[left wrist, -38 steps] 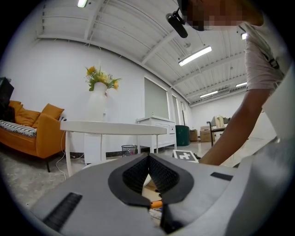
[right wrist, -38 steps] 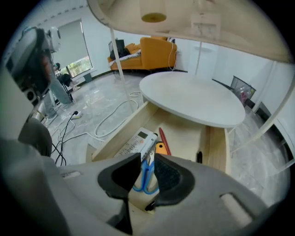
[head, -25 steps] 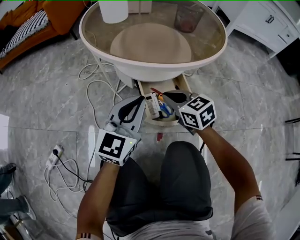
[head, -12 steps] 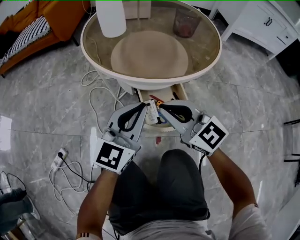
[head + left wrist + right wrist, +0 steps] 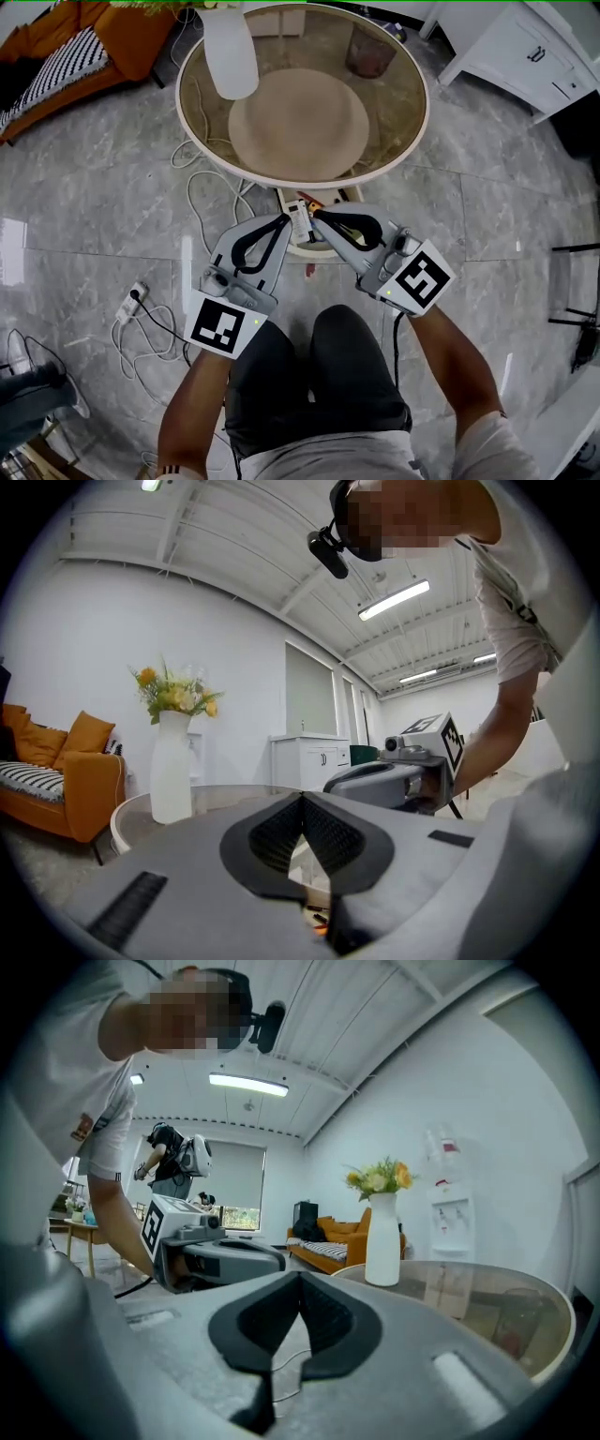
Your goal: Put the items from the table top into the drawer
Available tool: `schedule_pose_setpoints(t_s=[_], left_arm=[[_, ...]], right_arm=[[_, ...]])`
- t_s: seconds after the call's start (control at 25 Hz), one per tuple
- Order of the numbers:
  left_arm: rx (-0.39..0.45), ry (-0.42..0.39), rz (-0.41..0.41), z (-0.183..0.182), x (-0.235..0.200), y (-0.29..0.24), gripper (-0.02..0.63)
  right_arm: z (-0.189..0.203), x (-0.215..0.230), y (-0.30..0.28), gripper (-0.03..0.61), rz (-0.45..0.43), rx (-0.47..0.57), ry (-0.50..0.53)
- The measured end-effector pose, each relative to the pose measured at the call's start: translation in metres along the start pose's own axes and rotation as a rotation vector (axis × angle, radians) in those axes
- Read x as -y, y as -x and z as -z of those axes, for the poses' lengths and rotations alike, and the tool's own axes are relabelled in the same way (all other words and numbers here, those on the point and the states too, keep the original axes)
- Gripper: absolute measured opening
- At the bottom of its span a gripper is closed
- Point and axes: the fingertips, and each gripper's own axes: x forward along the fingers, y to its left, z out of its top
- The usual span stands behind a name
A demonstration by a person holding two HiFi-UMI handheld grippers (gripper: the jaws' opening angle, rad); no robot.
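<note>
Under the round glass table (image 5: 214,157) the drawer (image 5: 311,247) stands open, holding a white box (image 5: 299,219) and small red and orange items (image 5: 313,201); the grippers hide most of it. My left gripper (image 5: 284,218) (image 5: 302,799) is above the drawer's left side, jaws shut and empty. My right gripper (image 5: 317,216) (image 5: 300,1277) is above its right side, also shut and empty. The two tips nearly meet. On the table top stand a white vase (image 5: 231,58) (image 5: 171,766) (image 5: 382,1241) with flowers and a dark see-through cup (image 5: 367,51).
Cables and a power strip (image 5: 131,300) lie on the marble floor at the left. An orange sofa (image 5: 56,52) is at the upper left, a white cabinet (image 5: 525,56) at the upper right. A second person (image 5: 173,1162) stands far off.
Both grippers have risen from the drawer, jaws still shut. The right one has turned, its marker cube swinging down and right. The head view has risen too, so the table looks smaller.
</note>
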Motion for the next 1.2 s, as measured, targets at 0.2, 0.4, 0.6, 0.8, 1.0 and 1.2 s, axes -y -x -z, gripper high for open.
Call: schedule_pose_setpoints(t_s=[0.2, 0.4, 0.6, 0.8, 1.0, 1.2], left_arm=[[0.002, 0.003, -0.013, -0.079, -0.003, 0.007, 0.000], [-0.002, -0.002, -0.020, -0.153, -0.002, 0.016, 0.000], [0.009, 0.002, -0.035, -0.227, 0.002, 0.032, 0.000], [0.016, -0.015, -0.021, -0.303, 0.013, 0.046, 0.000], [0.033, 0.004, -0.013, -0.365, 0.027, 0.058, 0.000], [0.055, 0.017, -0.003, -0.411, 0.042, 0.070, 0.000]], right_arm=[[-0.077, 0.003, 0.005, 0.000, 0.001, 0.043, -0.003], [-0.153, -0.008, 0.009, 0.000, -0.008, 0.031, -0.051], [-0.229, -0.020, 0.019, 0.000, -0.005, 0.055, -0.050], [-0.304, -0.033, 0.032, 0.000, -0.006, 0.072, -0.059], [-0.369, -0.045, 0.048, 0.000, 0.009, 0.106, -0.072], [-0.415, -0.060, 0.064, 0.000, 0.015, 0.126, -0.065]])
